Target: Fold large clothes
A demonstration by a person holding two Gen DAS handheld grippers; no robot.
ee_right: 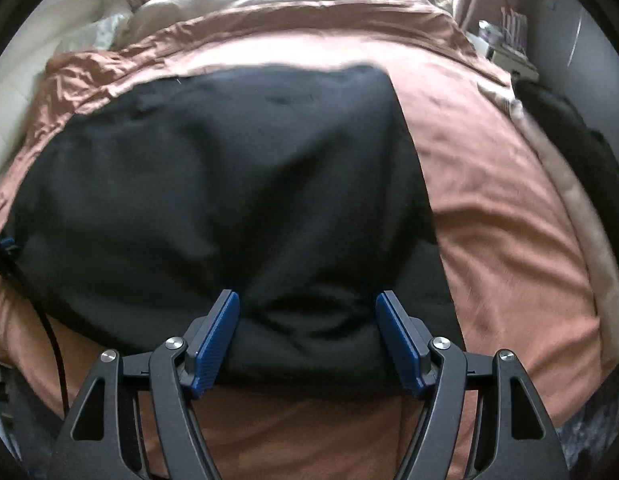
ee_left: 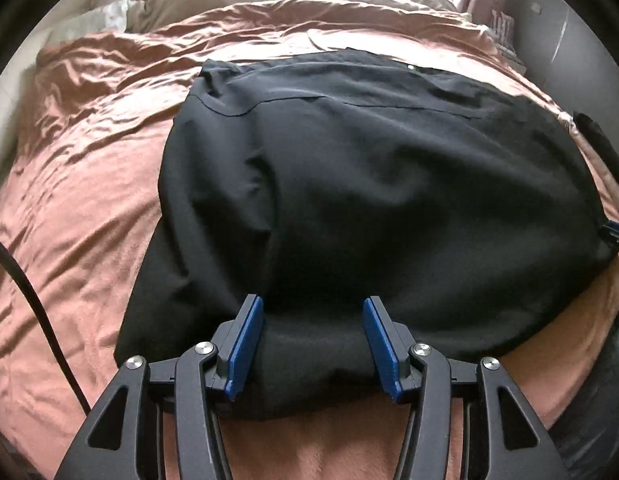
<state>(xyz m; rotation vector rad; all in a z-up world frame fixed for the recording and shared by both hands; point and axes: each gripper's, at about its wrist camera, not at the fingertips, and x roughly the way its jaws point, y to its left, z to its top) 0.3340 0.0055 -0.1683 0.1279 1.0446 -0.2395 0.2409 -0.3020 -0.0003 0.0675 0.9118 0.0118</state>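
Now both tools, left [ee_left: 313,338] and right [ee_right: 307,334], gape wide around the black garment's [ee_left: 369,184] near edge.

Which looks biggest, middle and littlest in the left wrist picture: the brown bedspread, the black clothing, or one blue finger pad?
1. brown bedspread
2. black garment
3. blue finger pad, smallest even though it is nearest the camera.

Black garment [ee_left: 369,184] — folded, on bed
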